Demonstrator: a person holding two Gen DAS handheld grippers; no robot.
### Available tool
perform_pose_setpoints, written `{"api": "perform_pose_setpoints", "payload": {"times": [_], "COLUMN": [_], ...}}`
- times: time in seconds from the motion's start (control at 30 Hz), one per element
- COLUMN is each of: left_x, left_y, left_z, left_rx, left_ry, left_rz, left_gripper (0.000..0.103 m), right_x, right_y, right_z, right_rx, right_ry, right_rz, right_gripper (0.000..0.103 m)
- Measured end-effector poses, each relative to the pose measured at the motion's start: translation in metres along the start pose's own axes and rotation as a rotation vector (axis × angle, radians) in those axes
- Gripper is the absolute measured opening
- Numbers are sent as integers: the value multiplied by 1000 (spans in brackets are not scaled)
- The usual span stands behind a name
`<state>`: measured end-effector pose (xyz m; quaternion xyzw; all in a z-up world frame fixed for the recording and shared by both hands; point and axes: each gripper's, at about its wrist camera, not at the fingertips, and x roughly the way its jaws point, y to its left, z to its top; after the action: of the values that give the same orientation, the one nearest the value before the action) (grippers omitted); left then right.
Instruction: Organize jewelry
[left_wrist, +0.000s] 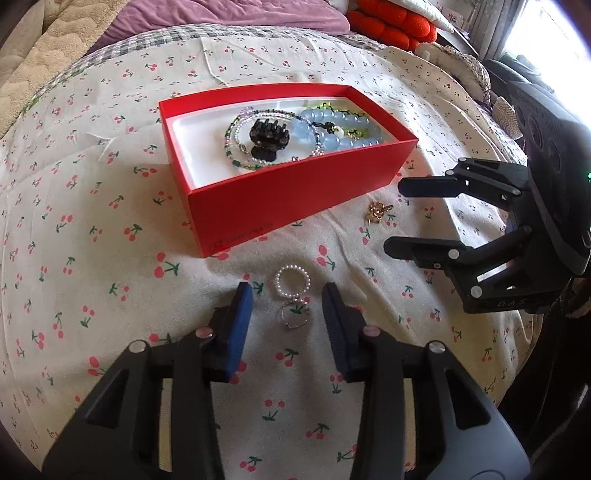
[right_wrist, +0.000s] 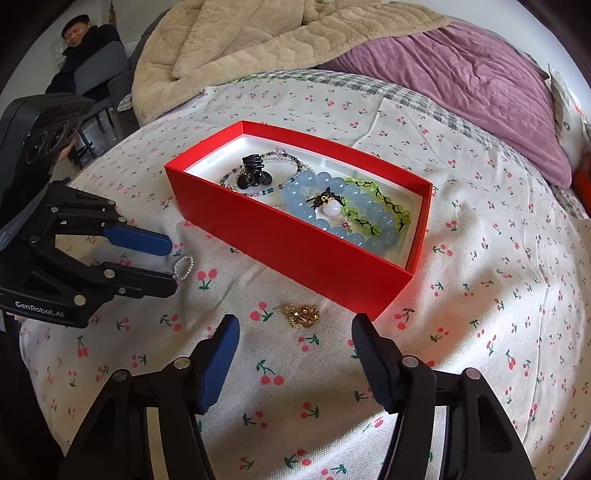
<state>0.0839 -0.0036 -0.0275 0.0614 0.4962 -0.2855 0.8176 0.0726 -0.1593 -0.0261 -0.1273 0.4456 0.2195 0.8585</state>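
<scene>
On the side of the left gripper (right_wrist: 173, 266), seen from the right wrist, white lettering reads "GenRobot.AI"; the right gripper (left_wrist: 391, 216), seen from the left wrist, carries small letters that look like "D A S", and the near wall of the red box (left_wrist: 258, 199) bears faint print too small to read; the left gripper's jaws stand partly apart and grip nothing, their blue pads (left_wrist: 238, 325) resting low over the cherry-print bedspread (left_wrist: 92, 295); between those pads lie a small pearl ring (left_wrist: 293, 281) toward the tips and a thin silver ring (left_wrist: 293, 314) just behind it, touching or nearly so, neither pressed by a pad; the right gripper's jaws are wider apart and also hold nothing; a gold trinket (right_wrist: 301, 315) lies ahead of and between its fingertips, clear of both, close to the box's near wall; the box sits beyond both grippers, open side up, its long axis running from near left to far right in the left wrist view and from far left to near right in the right wrist view; inside it, left to right from the right wrist, lie a black hair claw (right_wrist: 253, 173) on thin beaded strands (right_wrist: 291, 162), a pale blue bead bracelet (right_wrist: 354, 218), and a green bead bracelet (right_wrist: 388, 210).
</scene>
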Motion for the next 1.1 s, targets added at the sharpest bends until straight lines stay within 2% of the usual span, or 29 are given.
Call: {"api": "perform_pose_setpoints", "payload": {"times": [0.13, 0.37, 0.57, 0.63, 0.73, 0.97, 1.1], "left_x": [5, 13, 15, 15, 15, 8, 4], "left_y": [-6, -14, -13, -14, -15, -15, -16], "left_z": [2, 3, 5, 5, 5, 1, -5], "left_rx": [23, 61, 53, 57, 52, 43, 50], "left_ry": [13, 40, 43, 42, 45, 53, 70], "left_rz": [-13, 1, 18, 24, 29, -12, -18], "left_gripper": [35, 27, 19, 17, 12, 12, 30], "right_x": [6, 6, 6, 6, 6, -7, -16], "right_y": [-2, -7, -9, -8, -9, -17, -25], "right_z": [-2, -1, 2, 3, 3, 1, -5], "right_rx": [1, 14, 31, 34, 38, 86, 121], "right_ry": [19, 18, 12, 9, 21, 5, 8], "right_rz": [13, 28, 42, 46, 55, 93, 119], "right_gripper": [46, 36, 26, 18, 10, 8, 7]}}
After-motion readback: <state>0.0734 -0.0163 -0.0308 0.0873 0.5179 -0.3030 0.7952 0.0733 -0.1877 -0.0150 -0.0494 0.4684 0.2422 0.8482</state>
